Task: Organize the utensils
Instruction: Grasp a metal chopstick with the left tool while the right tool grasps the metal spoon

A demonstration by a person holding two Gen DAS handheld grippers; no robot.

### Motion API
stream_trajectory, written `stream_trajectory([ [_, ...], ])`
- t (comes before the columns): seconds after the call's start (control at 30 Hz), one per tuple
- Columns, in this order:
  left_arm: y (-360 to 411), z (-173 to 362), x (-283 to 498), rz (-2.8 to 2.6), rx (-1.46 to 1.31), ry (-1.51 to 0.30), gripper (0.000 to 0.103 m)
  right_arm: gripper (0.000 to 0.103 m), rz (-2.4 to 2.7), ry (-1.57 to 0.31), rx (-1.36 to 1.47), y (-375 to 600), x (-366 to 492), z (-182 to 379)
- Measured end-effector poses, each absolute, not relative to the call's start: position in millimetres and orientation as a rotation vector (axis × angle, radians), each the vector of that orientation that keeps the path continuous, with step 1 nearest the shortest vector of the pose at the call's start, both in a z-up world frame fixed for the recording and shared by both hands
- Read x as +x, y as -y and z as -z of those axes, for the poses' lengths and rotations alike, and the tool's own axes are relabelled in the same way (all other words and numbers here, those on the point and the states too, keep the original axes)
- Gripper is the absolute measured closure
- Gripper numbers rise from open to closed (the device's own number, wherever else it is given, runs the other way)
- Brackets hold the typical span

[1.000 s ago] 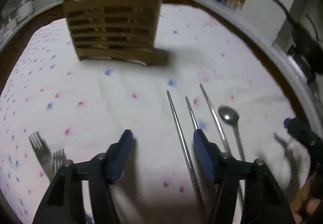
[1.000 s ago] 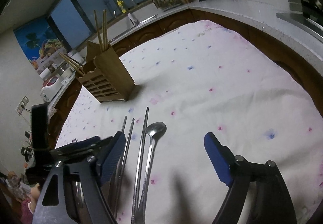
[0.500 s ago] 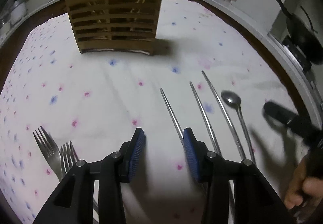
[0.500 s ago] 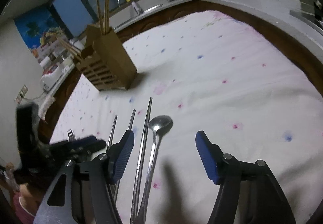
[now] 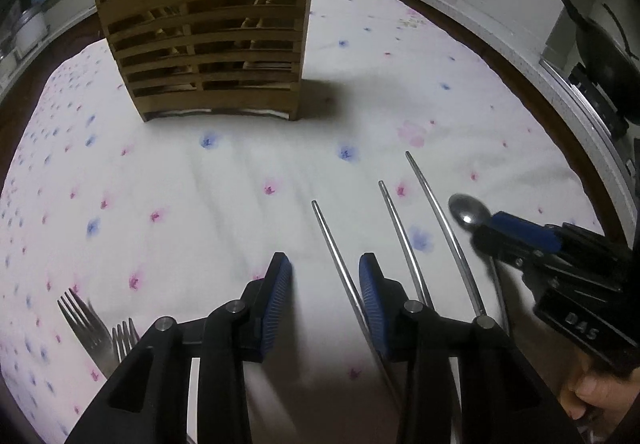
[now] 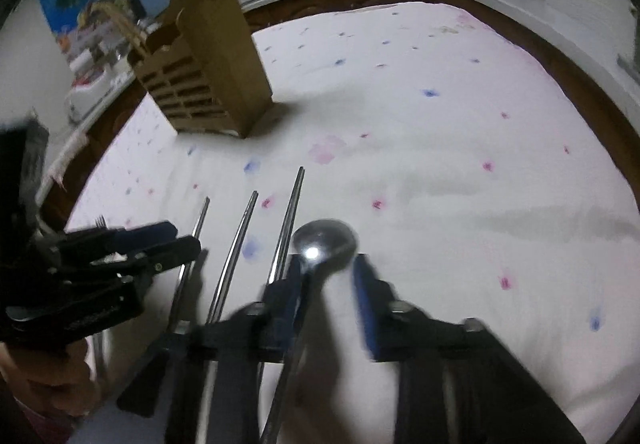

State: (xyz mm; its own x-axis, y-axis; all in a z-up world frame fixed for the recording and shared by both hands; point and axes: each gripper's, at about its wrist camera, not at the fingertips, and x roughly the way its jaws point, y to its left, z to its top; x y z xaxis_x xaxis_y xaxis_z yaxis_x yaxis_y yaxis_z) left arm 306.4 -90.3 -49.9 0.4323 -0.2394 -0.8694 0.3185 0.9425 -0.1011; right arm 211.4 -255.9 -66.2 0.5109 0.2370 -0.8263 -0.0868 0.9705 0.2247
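We find the right gripper (image 6: 326,298) closing around the spoon (image 6: 324,242) on the cloth (image 6: 440,147), one pad not yet seated, and the left gripper (image 5: 322,300) narrowing beside a chopstick (image 5: 336,244), so both should grip squarely before lifting toward the wooden holder (image 5: 208,43).

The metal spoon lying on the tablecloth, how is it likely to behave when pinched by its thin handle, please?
The spoon looks polished, so its handle may slip between the closing right gripper pads. Its bowl end probably droops. The soft tablecloth should keep it from sliding.
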Motion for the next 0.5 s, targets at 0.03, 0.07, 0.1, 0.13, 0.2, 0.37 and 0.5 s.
stream_trajectory([
  [0.03, 92.5, 49.8, 306.0, 0.346, 0.097, -1.067, 0.067, 0.088, -0.200, -1.020, 0.156, 257.2, 210.9, 65.7],
  [0.07, 93.6, 48.9, 305.2, 0.345, 0.110, -1.065, 0.067, 0.093, -0.194, -1.024, 0.154, 260.2, 210.3, 64.9],
  [0.1, 96.1, 49.0, 304.8, 0.345, 0.129, -1.061, 0.067, 0.097, -0.181, -1.023, 0.152, 265.0, 209.9, 64.0],
  [0.13, 98.7, 49.1, 304.9, 0.345, 0.147, -1.057, 0.067, 0.097, -0.166, -1.023, 0.153, 270.7, 208.8, 63.1],
  [0.2, 108.5, 49.7, 304.4, 0.351, 0.208, -1.044, 0.071, 0.097, -0.137, -1.025, 0.168, 285.2, 205.5, 63.8],
  [0.37, 122.7, 48.7, 305.3, 0.428, 0.247, -1.062, 0.085, 0.096, -0.151, -1.033, 0.209, 295.8, 202.3, 64.5],
  [0.5, 114.3, 47.6, 318.0, 0.402, 0.185, -1.116, 0.083, 0.096, -0.165, -1.031, 0.235, 298.0, 203.4, 65.2],
])
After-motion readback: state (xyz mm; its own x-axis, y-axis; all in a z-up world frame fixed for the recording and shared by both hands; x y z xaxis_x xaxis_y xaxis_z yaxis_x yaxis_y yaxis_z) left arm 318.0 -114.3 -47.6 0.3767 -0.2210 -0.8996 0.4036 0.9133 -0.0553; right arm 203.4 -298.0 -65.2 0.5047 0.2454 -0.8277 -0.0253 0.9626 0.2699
